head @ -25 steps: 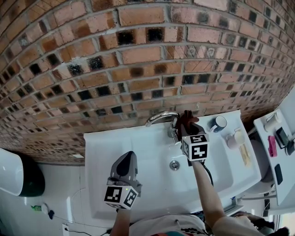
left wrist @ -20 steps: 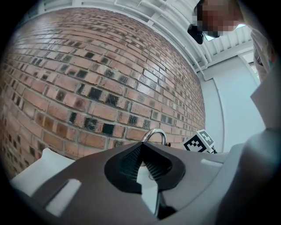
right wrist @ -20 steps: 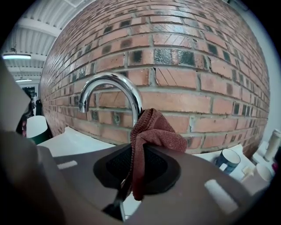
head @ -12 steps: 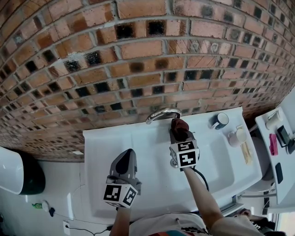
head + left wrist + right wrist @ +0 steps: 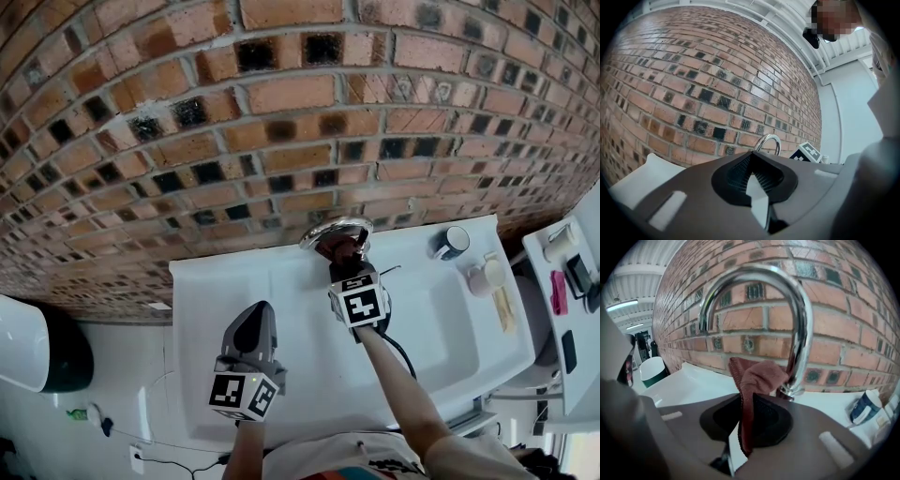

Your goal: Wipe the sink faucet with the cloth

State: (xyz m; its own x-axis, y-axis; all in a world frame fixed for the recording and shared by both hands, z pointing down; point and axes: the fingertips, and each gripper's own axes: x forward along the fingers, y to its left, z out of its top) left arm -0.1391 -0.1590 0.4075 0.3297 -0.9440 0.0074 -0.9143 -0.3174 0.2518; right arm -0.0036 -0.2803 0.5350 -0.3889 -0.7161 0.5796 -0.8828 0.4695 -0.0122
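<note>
A curved chrome faucet [image 5: 334,231] [image 5: 797,329] rises at the back of the white sink [image 5: 441,323], against the brick wall. My right gripper [image 5: 343,262] is shut on a dark red cloth [image 5: 752,380] [image 5: 337,247], and the cloth bunches against the lower part of the faucet's upright pipe. In the right gripper view the faucet arches over the cloth. My left gripper [image 5: 253,339] hovers over the left side of the sink top, shut with nothing in it. In the left gripper view the faucet [image 5: 769,142] shows far ahead, past the closed jaws.
A dark mug [image 5: 449,243] [image 5: 865,406] and a white cup [image 5: 484,277] stand on the sink's right rim. At the far right a white shelf [image 5: 553,309] holds small items. A white and dark bin [image 5: 37,352] stands on the floor at left.
My right gripper has carried the cloth left and toward the wall, from the faucet's right side to just under its arch. The left gripper has stayed nearly still.
</note>
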